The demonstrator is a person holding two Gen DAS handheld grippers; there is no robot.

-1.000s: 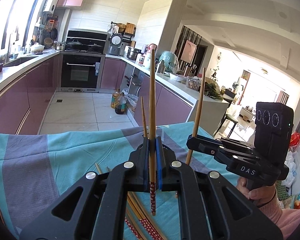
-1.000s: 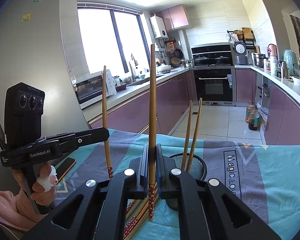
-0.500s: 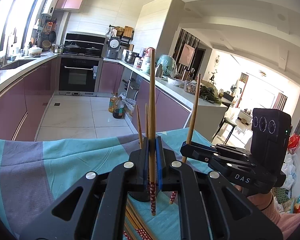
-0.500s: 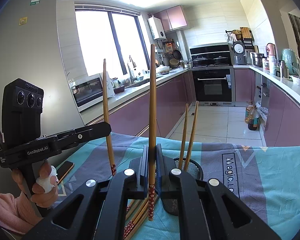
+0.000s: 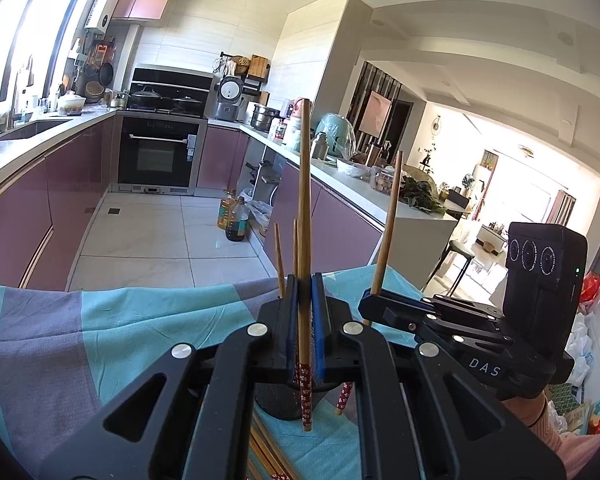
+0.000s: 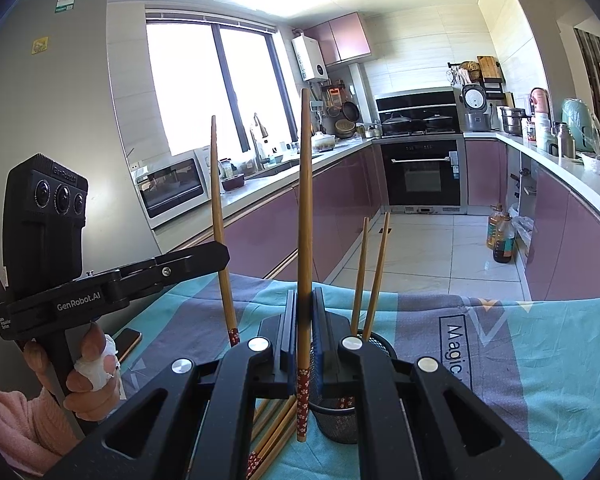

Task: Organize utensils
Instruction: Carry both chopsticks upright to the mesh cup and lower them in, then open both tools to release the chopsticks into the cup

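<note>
Kitchen worktop under a teal cloth (image 6: 540,360) — each gripper pinches one upright chopstick: left gripper (image 5: 304,320) its chopstick (image 5: 304,208), right gripper (image 6: 303,328) another chopstick (image 6: 305,208), both beside the mesh holder (image 6: 340,420) — two chopsticks inside.

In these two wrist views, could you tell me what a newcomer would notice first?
Each gripper pinches one upright chopstick: the left gripper holds the left chopstick, the right gripper the right chopstick. Just beyond, a black mesh holder with two chopsticks stands on the teal cloth, beside loose chopsticks.
</note>
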